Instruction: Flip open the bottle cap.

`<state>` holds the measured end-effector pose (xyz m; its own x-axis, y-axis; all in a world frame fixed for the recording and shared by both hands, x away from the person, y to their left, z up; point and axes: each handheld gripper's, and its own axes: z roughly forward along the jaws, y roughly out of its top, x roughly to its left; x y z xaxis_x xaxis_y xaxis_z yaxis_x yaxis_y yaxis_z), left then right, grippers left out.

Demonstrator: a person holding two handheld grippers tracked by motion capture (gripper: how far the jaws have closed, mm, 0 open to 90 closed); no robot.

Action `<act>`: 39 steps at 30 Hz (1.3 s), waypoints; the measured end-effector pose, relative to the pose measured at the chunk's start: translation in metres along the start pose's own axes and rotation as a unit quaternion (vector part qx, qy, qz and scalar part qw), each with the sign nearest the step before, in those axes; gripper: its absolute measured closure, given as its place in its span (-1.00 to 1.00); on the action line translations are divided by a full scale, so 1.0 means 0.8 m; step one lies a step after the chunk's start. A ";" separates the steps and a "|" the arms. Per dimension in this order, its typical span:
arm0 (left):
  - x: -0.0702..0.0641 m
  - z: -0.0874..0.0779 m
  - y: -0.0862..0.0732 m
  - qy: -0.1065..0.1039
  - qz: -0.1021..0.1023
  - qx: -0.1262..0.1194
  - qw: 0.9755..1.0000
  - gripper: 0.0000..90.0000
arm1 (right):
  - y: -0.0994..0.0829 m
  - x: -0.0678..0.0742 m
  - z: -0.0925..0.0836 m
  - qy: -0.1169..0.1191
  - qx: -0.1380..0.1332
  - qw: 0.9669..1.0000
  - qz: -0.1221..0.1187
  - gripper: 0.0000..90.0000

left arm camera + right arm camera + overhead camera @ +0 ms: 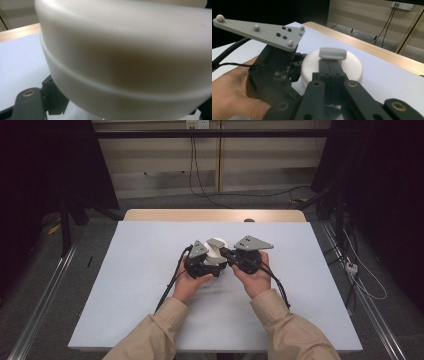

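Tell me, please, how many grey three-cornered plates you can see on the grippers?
2. One plate sits on the left gripper, at, just left of the white round container. The other, larger-looking, tops the right gripper, at.

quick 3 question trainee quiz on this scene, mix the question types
1. True or false: the round white plastic container lies between the left tool and the right tool, on the pale blue table cover.
2. What does the right tool's shut tip meet in the right gripper view?
A. a cable
B. the small grey block on top of the container
C. the wooden table edge
3. Fill in: the left gripper view is taken up by the container's ____ side wall.

Key
1. True
2. B
3. white
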<state>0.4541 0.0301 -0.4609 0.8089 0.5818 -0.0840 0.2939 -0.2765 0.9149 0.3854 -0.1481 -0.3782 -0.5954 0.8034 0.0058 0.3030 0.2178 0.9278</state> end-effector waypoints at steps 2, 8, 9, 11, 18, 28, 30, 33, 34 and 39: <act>0.000 0.000 0.000 0.000 0.000 0.000 1.000 -0.61 | 0.002 -0.001 0.001 -0.001 -0.001 1.000 0.000 1.00; 0.000 0.000 0.000 0.000 0.000 0.000 1.000 -0.60 | 0.007 -0.002 0.006 -0.001 -0.002 1.000 -0.001 1.00; 0.000 0.000 0.000 0.000 0.000 0.000 1.000 -0.61 | 0.007 -0.002 0.007 -0.001 -0.002 1.000 -0.003 1.00; 0.000 0.000 0.000 0.000 0.000 0.000 1.000 -0.60 | 0.008 -0.002 0.008 -0.001 -0.002 1.000 -0.005 1.00; 0.000 0.000 0.000 0.000 -0.001 0.000 1.000 -0.61 | 0.012 -0.001 0.014 -0.002 -0.003 1.000 -0.006 1.00; 0.000 0.000 0.000 -0.001 -0.002 0.000 1.000 -0.60 | 0.018 -0.002 0.019 -0.008 -0.003 1.000 -0.012 1.00; 0.000 0.000 0.000 0.000 -0.001 0.000 1.000 -0.60 | 0.018 -0.002 0.020 -0.009 -0.002 1.000 -0.012 1.00; 0.000 0.001 0.000 0.000 -0.002 0.001 1.000 -0.60 | 0.019 -0.003 0.021 -0.009 -0.002 1.000 -0.013 1.00; 0.000 0.001 0.000 -0.001 -0.002 0.000 1.000 -0.60 | 0.019 -0.003 0.022 -0.009 -0.001 1.000 -0.014 1.00; 0.000 0.001 0.000 -0.001 -0.003 0.000 1.000 -0.60 | 0.022 -0.003 0.025 -0.010 -0.003 1.000 -0.014 1.00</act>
<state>0.4543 0.0296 -0.4611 0.8082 0.5820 -0.0893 0.2984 -0.2741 0.9142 0.4068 -0.1351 -0.3692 -0.5884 0.8081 -0.0269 0.2820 0.2362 0.9299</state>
